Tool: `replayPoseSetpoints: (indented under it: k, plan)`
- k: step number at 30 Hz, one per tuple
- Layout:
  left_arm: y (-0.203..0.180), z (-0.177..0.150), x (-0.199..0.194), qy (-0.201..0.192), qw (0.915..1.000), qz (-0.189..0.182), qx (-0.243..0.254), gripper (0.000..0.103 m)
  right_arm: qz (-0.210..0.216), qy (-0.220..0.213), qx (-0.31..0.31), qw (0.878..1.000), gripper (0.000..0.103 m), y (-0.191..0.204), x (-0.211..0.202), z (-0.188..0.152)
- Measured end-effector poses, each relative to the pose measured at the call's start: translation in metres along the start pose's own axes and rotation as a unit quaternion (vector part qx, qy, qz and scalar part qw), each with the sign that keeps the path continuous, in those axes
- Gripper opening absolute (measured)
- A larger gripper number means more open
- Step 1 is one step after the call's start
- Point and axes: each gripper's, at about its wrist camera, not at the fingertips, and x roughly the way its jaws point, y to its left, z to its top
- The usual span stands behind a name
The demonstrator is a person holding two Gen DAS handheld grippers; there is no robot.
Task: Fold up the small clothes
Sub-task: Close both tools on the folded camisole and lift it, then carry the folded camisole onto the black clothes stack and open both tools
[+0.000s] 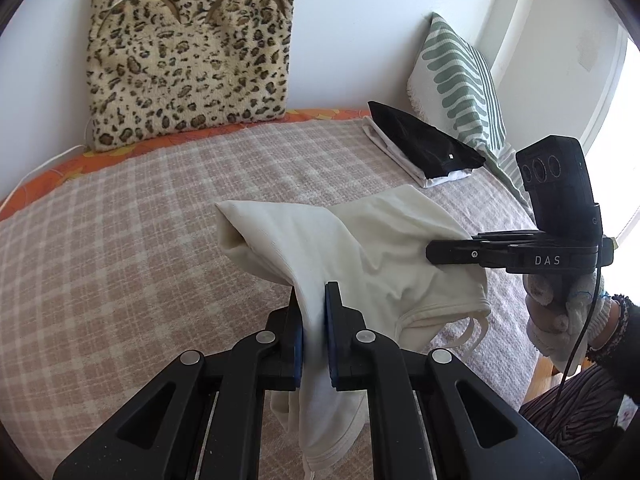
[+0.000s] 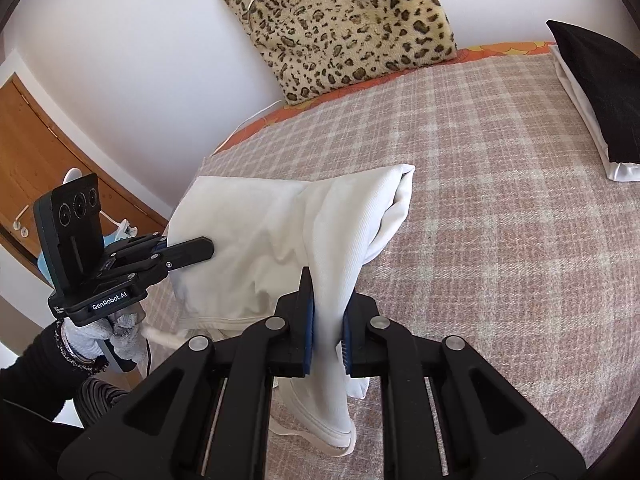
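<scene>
A small cream-white garment (image 1: 360,248) hangs folded between both grippers above the checked bed cover (image 1: 120,240). My left gripper (image 1: 314,300) is shut on one edge of it, the cloth passing between the blue pads. My right gripper (image 2: 328,296) is shut on the other edge of the same garment (image 2: 280,216). The right gripper also shows in the left wrist view (image 1: 434,252), its fingers against the cloth. The left gripper shows in the right wrist view (image 2: 208,250). The garment's lower part droops toward the bed.
A folded stack with a black garment (image 1: 424,144) on white cloth lies at the back right of the bed. A leopard-print cushion (image 1: 188,48) and a green-striped pillow (image 1: 460,80) lean on the wall. A wooden door (image 2: 32,148) stands left of the bed.
</scene>
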Motion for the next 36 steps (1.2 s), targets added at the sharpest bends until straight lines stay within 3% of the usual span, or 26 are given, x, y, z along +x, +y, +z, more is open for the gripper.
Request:
replayPoseSetpoints:
  k: [11,19,36]
  plan:
    - [-0.025,0.033,0.01,-0.015,0.9995,-0.026,0.005,0.007,-0.014,-0.034,-0.004,0.999,0.012,-0.015,-0.045,0.008]
    - [-0.061,0.072,0.033,-0.031,0.9977,-0.056,0.023,0.007,-0.056,-0.065,-0.023,0.996,0.012,-0.038,-0.101,0.025]
    - [-0.167,0.179,0.135,-0.066,0.9904,-0.1,0.069,0.007,-0.158,-0.114,-0.039,0.98,0.012,-0.164,-0.215,0.086]
